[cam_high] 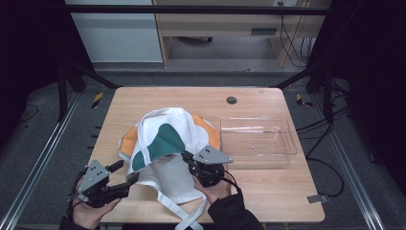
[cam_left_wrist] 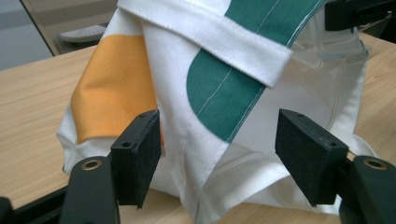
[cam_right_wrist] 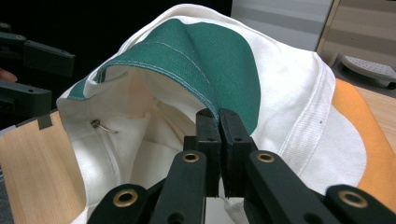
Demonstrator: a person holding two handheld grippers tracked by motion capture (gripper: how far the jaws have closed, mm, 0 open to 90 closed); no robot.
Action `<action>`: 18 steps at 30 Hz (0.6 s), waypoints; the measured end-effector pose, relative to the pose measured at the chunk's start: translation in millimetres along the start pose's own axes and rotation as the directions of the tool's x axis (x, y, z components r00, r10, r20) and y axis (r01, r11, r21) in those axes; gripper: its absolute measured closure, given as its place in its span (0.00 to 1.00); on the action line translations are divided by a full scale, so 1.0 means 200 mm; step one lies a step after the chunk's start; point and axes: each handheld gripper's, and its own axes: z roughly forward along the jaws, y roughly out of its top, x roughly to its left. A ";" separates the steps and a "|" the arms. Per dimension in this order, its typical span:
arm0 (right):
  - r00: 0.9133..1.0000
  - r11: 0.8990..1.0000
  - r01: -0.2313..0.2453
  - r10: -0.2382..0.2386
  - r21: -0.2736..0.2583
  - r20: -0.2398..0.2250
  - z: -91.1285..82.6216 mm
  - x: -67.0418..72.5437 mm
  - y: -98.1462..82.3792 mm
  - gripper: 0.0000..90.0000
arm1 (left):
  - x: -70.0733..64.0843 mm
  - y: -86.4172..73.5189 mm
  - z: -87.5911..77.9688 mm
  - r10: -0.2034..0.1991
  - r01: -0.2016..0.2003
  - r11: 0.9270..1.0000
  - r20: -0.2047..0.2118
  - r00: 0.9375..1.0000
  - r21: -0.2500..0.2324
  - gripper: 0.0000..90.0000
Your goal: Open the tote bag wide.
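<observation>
The bag [cam_high: 163, 143], white cloth with green and orange patches, lies mid-counter [cam_high: 268, 196] beside a clear tray [cam_high: 258, 141], its mouth lifted on the near side. The right gripper [cam_right_wrist: 219, 116] is pressed together on the bag's green rim, pinching that edge and holding it up off the counter. The left gripper [cam_left_wrist: 217, 140] sits at the bag's left corner with its jaws spread to either side of the cloth, pads clear of it.
</observation>
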 end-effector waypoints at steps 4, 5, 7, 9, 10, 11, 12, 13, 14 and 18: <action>1.000 1.000 -0.002 0.002 0.000 -0.004 0.00 0.00 0.00 0.98 | -0.02 0.05 0.00 0.014 -0.014 1.000 0.000 1.000 -0.016 0.34; 1.000 1.000 -0.004 0.004 0.000 -0.004 0.00 0.00 0.00 0.98 | -0.02 0.05 0.00 0.014 -0.014 1.000 0.000 1.000 -0.016 0.34; 1.000 1.000 -0.006 0.006 -0.002 -0.003 0.00 0.00 0.00 0.98 | -0.02 0.07 0.00 0.026 -0.026 0.999 0.002 1.000 -0.020 0.34; 1.000 1.000 -0.004 0.004 -0.001 -0.004 0.00 0.00 0.01 0.98 | -0.03 0.09 0.00 0.033 -0.033 0.999 -0.002 0.999 -0.020 0.34; 1.000 1.000 -0.007 0.007 0.000 -0.005 0.00 0.00 0.01 0.98 | -0.04 0.11 0.00 0.040 -0.040 0.999 -0.001 0.999 -0.025 0.34; 1.000 1.000 -0.007 0.007 0.000 -0.005 0.00 0.00 0.01 0.98 | -0.04 0.11 0.00 0.040 -0.040 0.999 -0.001 0.999 -0.025 0.34; 1.000 1.000 -0.005 0.005 -0.001 -0.004 0.00 0.00 0.01 0.98 | -0.05 0.12 0.00 0.042 -0.042 0.999 -0.005 0.999 -0.029 0.34; 1.000 1.000 -0.003 0.003 -0.002 -0.003 0.00 0.00 0.01 0.98 | -0.05 0.13 0.01 0.043 -0.043 0.998 -0.004 0.999 -0.034 0.34; 1.000 1.000 0.001 -0.001 -0.002 -0.003 0.00 0.00 0.01 0.98 | -0.07 0.16 0.01 0.051 -0.051 0.998 -0.005 0.999 -0.042 0.34; 1.000 1.000 -0.006 0.006 -0.007 -0.003 0.00 0.00 0.01 0.98 | -0.07 0.21 0.02 0.051 -0.051 0.997 -0.001 0.999 -0.058 0.34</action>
